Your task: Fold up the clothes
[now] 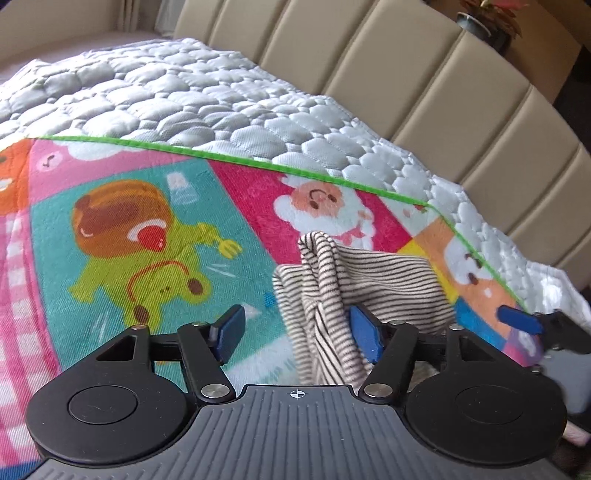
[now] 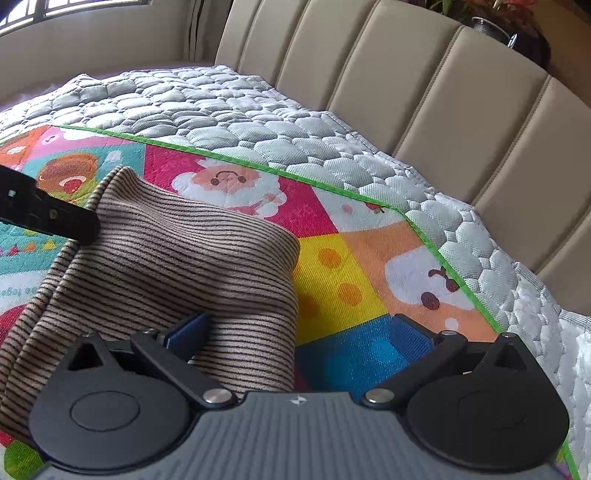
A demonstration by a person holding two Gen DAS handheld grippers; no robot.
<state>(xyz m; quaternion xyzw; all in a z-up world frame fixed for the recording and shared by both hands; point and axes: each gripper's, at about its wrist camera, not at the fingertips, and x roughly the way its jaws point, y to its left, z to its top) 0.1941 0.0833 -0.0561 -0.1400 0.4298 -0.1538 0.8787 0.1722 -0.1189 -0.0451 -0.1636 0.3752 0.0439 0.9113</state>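
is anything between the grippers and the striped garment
Nothing visible. The striped garment already bunches up between the open pads of the left gripper and lies against the right gripper, on the cartoon blanket.

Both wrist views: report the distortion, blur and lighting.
Left wrist view: fisheye bends the headboard into an arc; the blanket print looks soft, slightly smeared. Right wrist view: same bending; daylight from a window at top left, quilt evenly lit, striped garment sharp.
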